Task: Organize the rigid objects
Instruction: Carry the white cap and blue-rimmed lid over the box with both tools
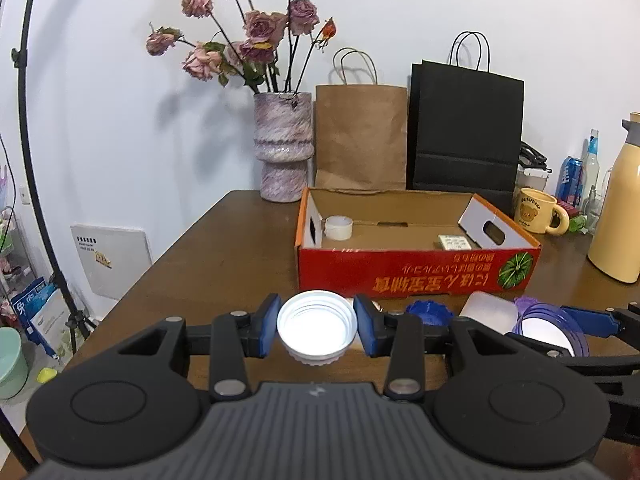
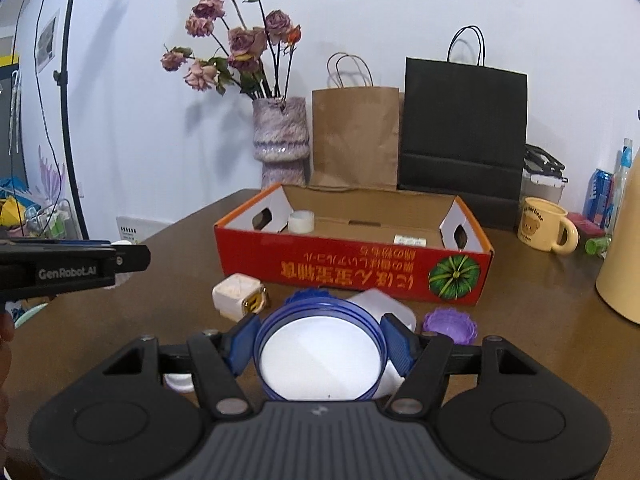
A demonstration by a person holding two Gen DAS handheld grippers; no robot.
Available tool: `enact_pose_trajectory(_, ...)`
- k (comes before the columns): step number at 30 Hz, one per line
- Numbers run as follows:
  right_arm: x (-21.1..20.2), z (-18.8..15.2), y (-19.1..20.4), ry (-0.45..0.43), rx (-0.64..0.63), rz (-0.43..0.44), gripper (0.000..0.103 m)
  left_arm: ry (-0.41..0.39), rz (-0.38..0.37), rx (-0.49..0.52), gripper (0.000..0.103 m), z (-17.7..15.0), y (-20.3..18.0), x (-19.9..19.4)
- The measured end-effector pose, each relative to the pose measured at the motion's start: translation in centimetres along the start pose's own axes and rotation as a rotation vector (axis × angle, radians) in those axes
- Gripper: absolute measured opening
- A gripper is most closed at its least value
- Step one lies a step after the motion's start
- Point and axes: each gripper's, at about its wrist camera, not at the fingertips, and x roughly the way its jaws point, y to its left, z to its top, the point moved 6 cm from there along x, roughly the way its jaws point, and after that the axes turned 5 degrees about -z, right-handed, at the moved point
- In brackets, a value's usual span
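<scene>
My left gripper (image 1: 317,329) is shut on a white screw lid (image 1: 317,326), held above the table in front of the red cardboard box (image 1: 416,270). My right gripper (image 2: 320,346) is shut on a blue-rimmed lid with a white inside (image 2: 318,360); the same lid shows at the right of the left wrist view (image 1: 548,330). The box (image 2: 352,270) holds a white tape roll (image 2: 301,221) and a small white packet (image 2: 409,239). On the table lie a white charger cube (image 2: 239,295), a dark blue lid (image 2: 308,296), a purple lid (image 2: 451,325) and a white container (image 2: 380,304).
A vase of dried roses (image 1: 283,146), a brown paper bag (image 1: 360,136) and a black bag (image 1: 466,132) stand behind the box. A yellow bear mug (image 2: 544,230), a cream thermos (image 1: 618,208), a blue can and bottles stand at the right.
</scene>
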Motion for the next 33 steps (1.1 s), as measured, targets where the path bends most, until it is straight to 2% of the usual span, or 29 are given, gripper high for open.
enact_pose_trajectory(16, 2.8, 5.0, -2.6, -0.082, 0.024, -0.019, 0.065, -0.012, 0.004, 0.000, 0.041, 5.0, -1.9, 4.8)
enact_pose_trajectory(33, 8.3, 9.9, -4.6, -0.136, 0.017, -0.050, 0.065, -0.019, 0.022, -0.035, 0.041, 8.9, -2.6, 10.9)
